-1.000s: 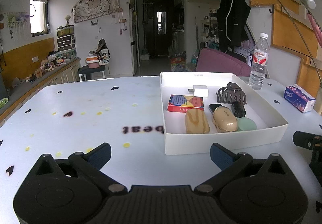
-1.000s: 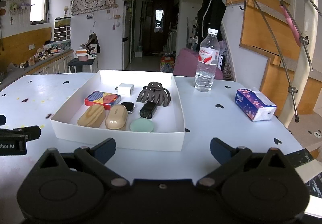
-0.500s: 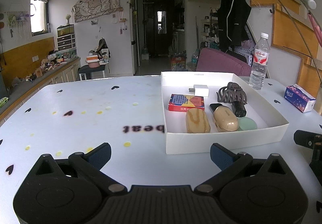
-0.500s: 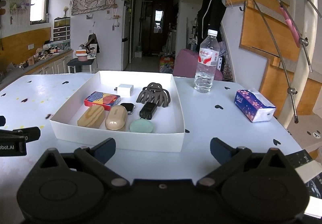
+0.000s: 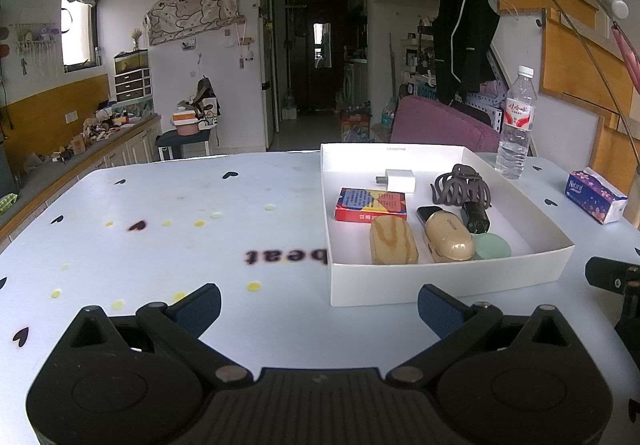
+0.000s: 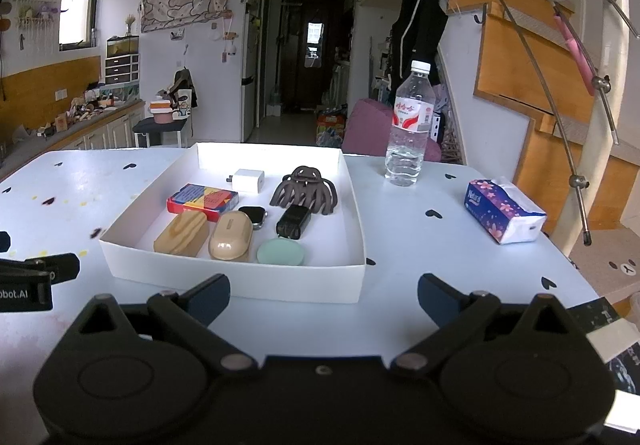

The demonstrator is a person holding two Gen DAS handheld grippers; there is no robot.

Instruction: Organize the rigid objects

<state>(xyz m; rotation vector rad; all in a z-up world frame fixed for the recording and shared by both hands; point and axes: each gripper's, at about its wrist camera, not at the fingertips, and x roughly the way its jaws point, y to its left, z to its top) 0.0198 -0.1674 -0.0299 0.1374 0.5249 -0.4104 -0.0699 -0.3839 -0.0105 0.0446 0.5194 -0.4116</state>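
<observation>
Right wrist: both grippers empty before white box (image 6: 240,279).

The white table (image 6: 420,245) has small black hearts printed on it. A white tray (image 6: 240,287) lies on it. To the right of the tray stand a water bottle (image 6: 410,129) and a tissue pack (image 6: 504,211).

One white tray (image 6: 240,281) holding eight small items — beside it one water bottle (image 6: 410,125) and one tissue pack (image 6: 502,211); two grippers — both empty.
</observation>
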